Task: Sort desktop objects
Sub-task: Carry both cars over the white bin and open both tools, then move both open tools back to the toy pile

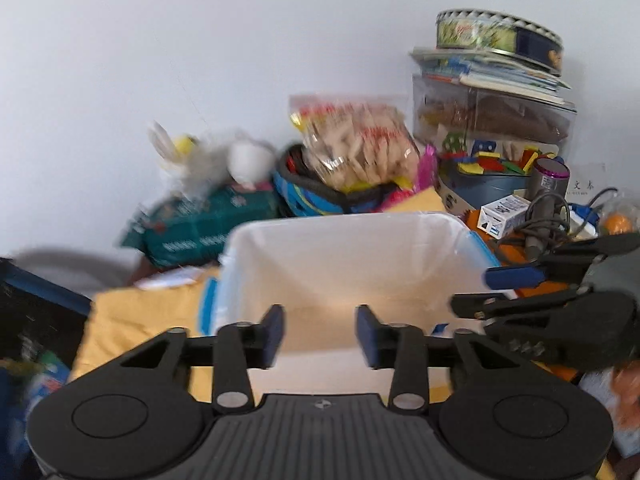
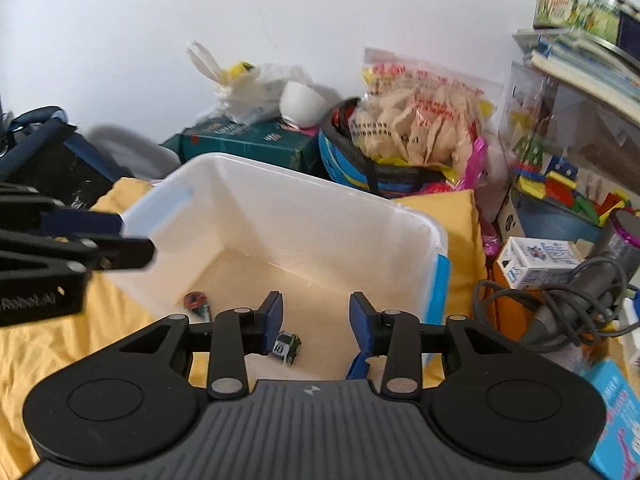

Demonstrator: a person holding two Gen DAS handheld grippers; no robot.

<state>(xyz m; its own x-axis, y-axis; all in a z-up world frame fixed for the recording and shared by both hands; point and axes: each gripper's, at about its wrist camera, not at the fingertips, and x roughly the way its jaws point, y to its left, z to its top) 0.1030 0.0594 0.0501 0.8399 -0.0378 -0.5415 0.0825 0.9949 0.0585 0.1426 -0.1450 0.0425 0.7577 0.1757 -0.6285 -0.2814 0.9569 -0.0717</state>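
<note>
Left hand-held gripper (image 1: 320, 330) released, nothing between pads, poised over white translucent plastic bin (image 1: 420, 236) on yellow cloth (image 1: 132, 320). Right hand-held gripper (image 2: 316, 322) likewise released, empty, above same bin. Small green-white toy car (image 2: 287, 347) and red-topped toy (image 2: 198, 304) lie on bin floor. Clutter crowds behind: green box (image 2: 248, 140), snack bag (image 2: 420, 120), grey hair dryer with tangled cord (image 2: 580, 296) beside bin's right.
</note>
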